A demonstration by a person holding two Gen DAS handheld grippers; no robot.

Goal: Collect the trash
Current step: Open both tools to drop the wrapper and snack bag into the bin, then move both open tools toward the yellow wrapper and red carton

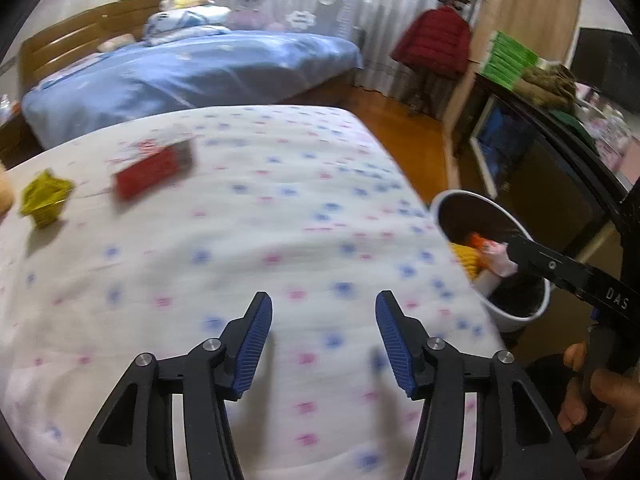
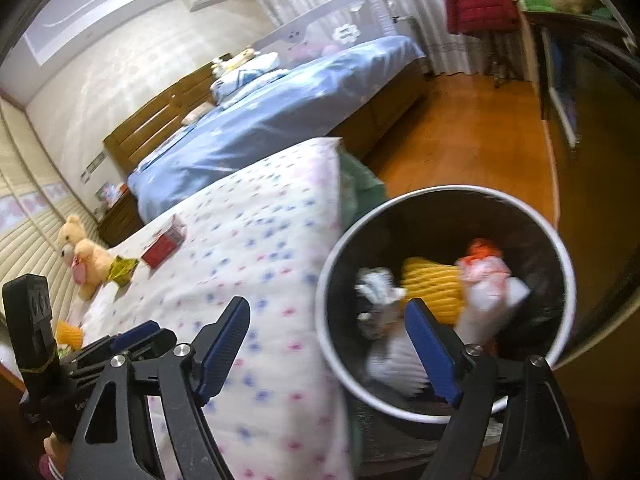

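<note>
A white-rimmed trash bin (image 2: 560, 248) stands on the floor beside the bed and holds yellow, orange, pink and white trash (image 2: 432, 284). It also shows in the left wrist view (image 1: 444, 200). My right gripper (image 2: 328, 344) is open and empty over the bin's near rim. My left gripper (image 1: 324, 336) is open and empty above the flowered sheet (image 1: 256, 248). A red box (image 1: 152, 170) and a crumpled yellow wrapper (image 1: 44, 198) lie on the sheet far to the left; they also show in the right wrist view, the box (image 2: 164, 246) and the wrapper (image 2: 122, 268).
Teddy bears (image 2: 86, 256) sit at the head of the near bed. A second bed with a blue cover (image 1: 192, 68) stands beyond. A dark cabinet (image 1: 532, 168) and a red jacket on a stand (image 1: 436, 42) are to the right. Wooden floor (image 2: 472, 136) runs between.
</note>
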